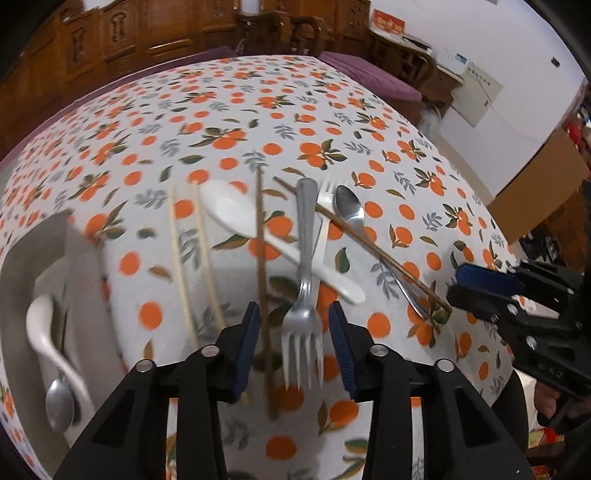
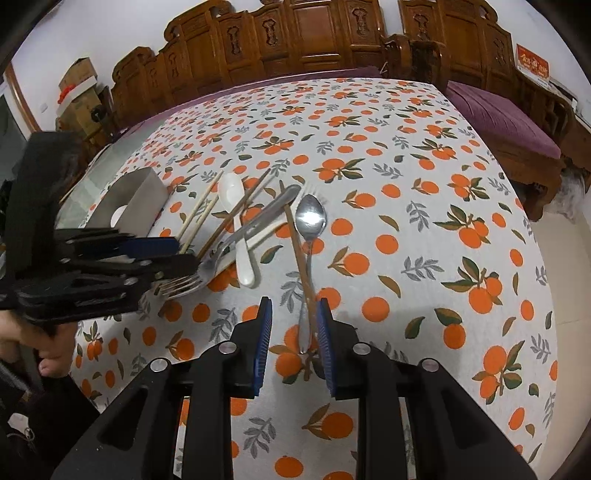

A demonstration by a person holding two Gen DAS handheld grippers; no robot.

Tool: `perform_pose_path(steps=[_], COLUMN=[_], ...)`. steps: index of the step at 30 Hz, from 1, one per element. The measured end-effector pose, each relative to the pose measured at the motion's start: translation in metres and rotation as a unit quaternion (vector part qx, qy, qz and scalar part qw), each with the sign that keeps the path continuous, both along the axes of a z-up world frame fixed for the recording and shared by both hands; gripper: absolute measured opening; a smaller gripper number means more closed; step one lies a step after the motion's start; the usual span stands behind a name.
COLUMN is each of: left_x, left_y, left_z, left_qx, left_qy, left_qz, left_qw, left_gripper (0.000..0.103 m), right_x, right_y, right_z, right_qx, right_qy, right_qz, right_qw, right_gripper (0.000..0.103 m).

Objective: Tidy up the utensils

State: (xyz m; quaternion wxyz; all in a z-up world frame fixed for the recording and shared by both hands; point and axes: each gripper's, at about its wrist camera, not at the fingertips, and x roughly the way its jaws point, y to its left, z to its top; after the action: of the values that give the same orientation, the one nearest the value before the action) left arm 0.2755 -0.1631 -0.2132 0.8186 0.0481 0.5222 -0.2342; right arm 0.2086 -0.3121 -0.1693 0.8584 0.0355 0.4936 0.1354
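A metal fork (image 1: 303,325) lies on the orange-print tablecloth with its tines between the fingers of my left gripper (image 1: 295,347), which is open; neither pad touches it. A dark chopstick (image 1: 263,280) runs beside the fork, inside the same gap. My right gripper (image 2: 294,343) is open over the handle of a metal spoon (image 2: 310,218) and a second brown chopstick (image 2: 300,254), which lies close to the right pad. A white spoon (image 1: 236,210), two pale chopsticks (image 1: 184,258) and a white plastic utensil (image 1: 325,201) lie mixed in the pile.
A grey metal organizer (image 1: 22,266) stands at the left table edge, holding a white ceramic spoon (image 1: 40,325) and a small metal spoon (image 1: 59,402). Carved wooden benches (image 2: 314,33) with purple cushions surround the table. A hand (image 2: 22,343) holds the left gripper (image 2: 184,254).
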Motion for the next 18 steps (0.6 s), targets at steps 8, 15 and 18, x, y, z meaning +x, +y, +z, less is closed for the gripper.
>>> perform_pose_path(steps=[8,15,18], left_x=[0.027,0.033,0.03], left_y=[-0.021,-0.025,-0.02], left_z=[-0.016,-0.018,-0.014], left_qx=[0.013,0.003,0.002], left_qy=[0.023,0.031,0.025], left_qz=[-0.011,-0.013,-0.008], left_qw=[0.9996,0.9994,0.9997], left_gripper=[0.02,0.006,0.006], right_x=[-0.001,0.001,0.003], right_y=[-0.01,-0.01,-0.007], right_z=[0.0,-0.004,-0.008], right_qx=[0.004,0.003,0.002], right_qy=[-0.001,0.004,0.008], right_qz=[-0.006,-0.005,-0.002], right_qw=[1.0,1.0,1.0], right_gripper=[0.027,0.028,0.028])
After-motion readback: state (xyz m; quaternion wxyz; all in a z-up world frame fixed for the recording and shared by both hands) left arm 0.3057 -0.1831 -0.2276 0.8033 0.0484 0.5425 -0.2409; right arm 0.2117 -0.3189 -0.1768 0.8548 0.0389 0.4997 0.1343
